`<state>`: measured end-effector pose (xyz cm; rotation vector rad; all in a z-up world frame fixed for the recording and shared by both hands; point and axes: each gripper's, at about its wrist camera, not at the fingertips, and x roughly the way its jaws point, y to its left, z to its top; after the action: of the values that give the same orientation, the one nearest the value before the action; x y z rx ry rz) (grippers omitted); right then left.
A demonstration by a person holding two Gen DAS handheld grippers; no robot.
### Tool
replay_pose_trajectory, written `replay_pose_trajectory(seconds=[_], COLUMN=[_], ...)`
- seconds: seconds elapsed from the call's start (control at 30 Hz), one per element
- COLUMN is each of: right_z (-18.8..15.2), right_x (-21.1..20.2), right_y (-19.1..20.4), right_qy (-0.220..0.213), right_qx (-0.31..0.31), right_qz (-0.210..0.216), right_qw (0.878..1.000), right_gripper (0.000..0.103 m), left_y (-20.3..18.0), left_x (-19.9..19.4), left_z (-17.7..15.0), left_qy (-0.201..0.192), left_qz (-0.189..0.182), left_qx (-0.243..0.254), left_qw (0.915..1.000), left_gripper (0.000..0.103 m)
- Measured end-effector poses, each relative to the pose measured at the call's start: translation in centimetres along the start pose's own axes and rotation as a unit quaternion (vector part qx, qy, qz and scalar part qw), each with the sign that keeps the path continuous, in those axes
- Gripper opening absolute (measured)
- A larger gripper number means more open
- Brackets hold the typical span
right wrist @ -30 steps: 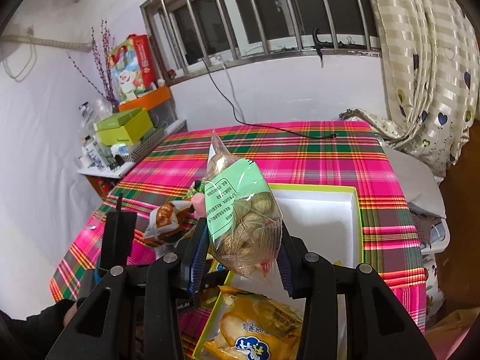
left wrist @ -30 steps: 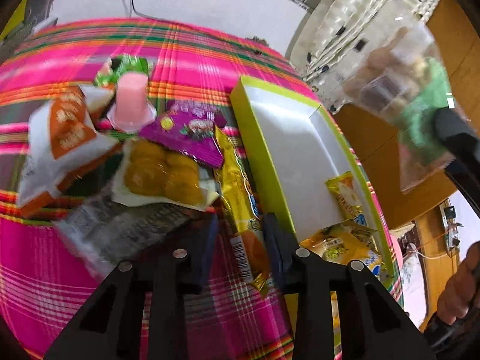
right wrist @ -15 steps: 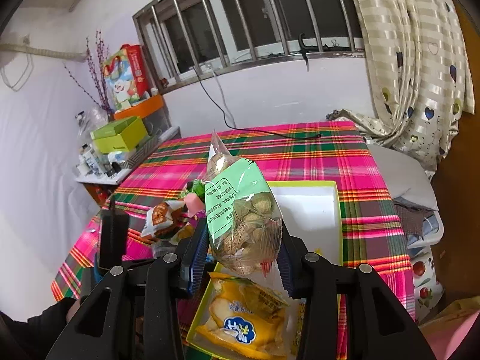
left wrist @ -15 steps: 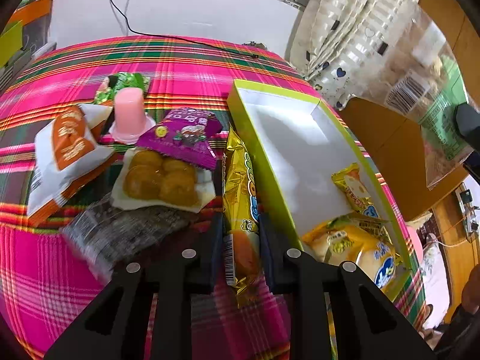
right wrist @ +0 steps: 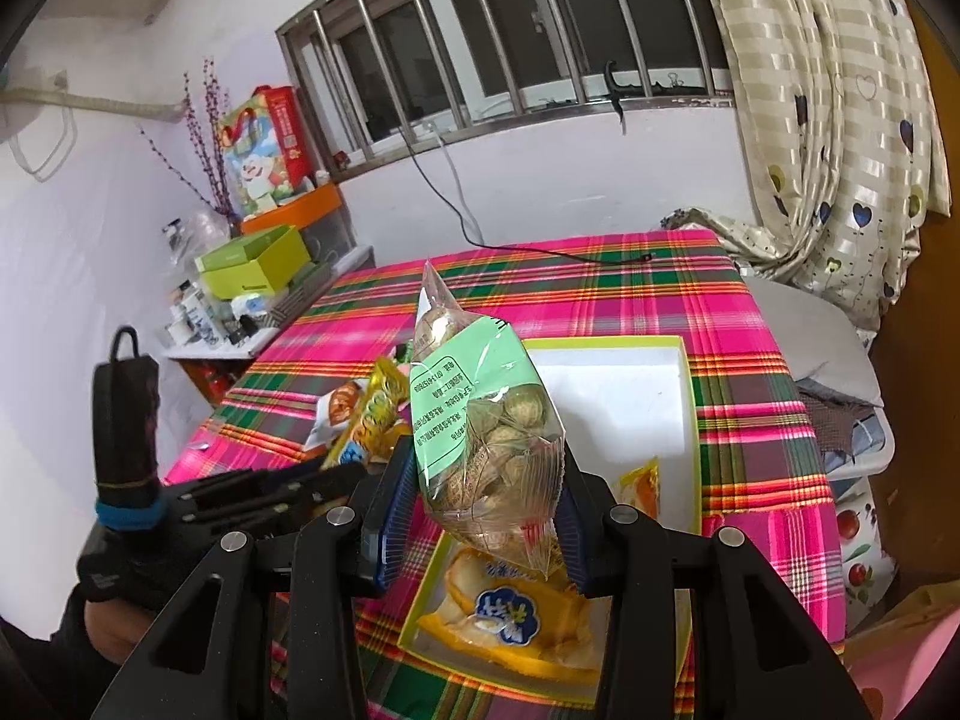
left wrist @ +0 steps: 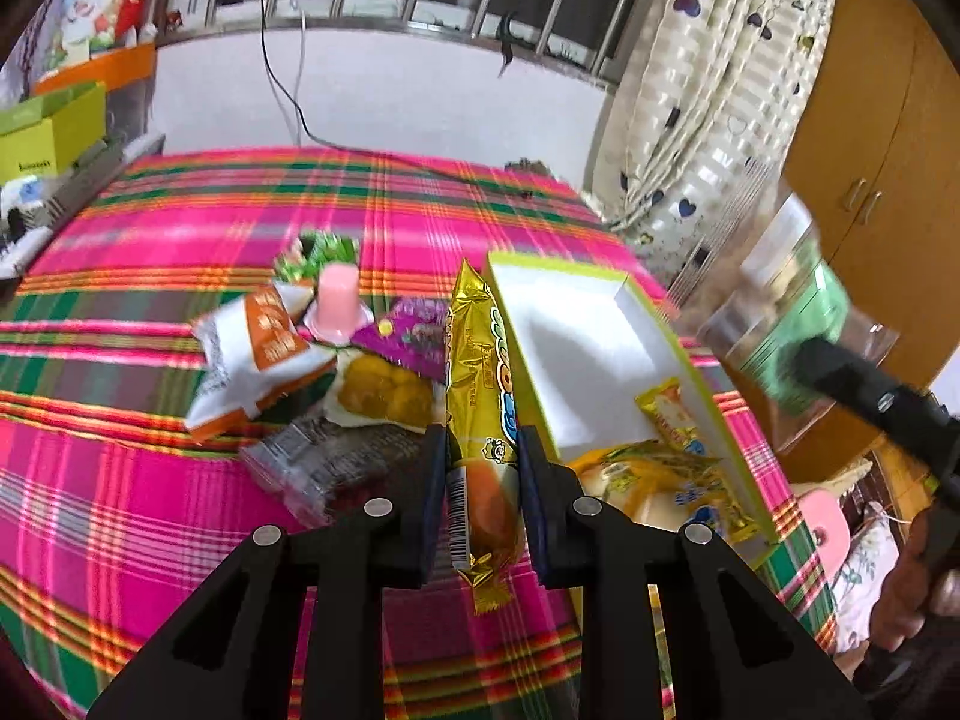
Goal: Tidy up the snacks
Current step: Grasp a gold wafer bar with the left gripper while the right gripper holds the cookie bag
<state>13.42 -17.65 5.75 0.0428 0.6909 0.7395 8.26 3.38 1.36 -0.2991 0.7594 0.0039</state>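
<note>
— So, how should both packets go in?
— Left tongs [left wrist: 483,468], clenched on the long gold foil snack packet [left wrist: 480,414] beside the green-rimmed white box [left wrist: 606,282]; right tongs [right wrist: 477,510] clasp the clear peanut bag with a green label [right wrist: 486,444] above it. Lower each flat into bare space.
— Any writing?
— Label print, too small to read.
</note>
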Motion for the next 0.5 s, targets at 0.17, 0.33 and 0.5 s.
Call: replay_pose_trajectory(seconds=[0.17,0.33,0.5], right_z=[-0.3,-0.5,-0.6], right_x=[-0.8,-1.8,-2.7], right_y=[0.6,0.8,1.1], right_qy=[-0.003,-0.011,-0.016], right_qx=[-0.004,-0.006,-0.008], right_qz=[0.005,0.007,0.007], right_qw=[1.000,1.000,1.000], right_gripper=[0.039,0.040,0.040], left_y=[-0.8,-1.5,-2.2], left_x=[-1.5,-2.6,-3.6], left_z=[0.4,0.5,0.4], left_qy=[-0.016,-0.026,-0.035], left_qz=[0.007,0.006,0.004], left_qx=[0.007,0.012,0.017], left_qw=[0.9998,0.9996,0.9993], left_gripper=[0.024,0.024,0.024])
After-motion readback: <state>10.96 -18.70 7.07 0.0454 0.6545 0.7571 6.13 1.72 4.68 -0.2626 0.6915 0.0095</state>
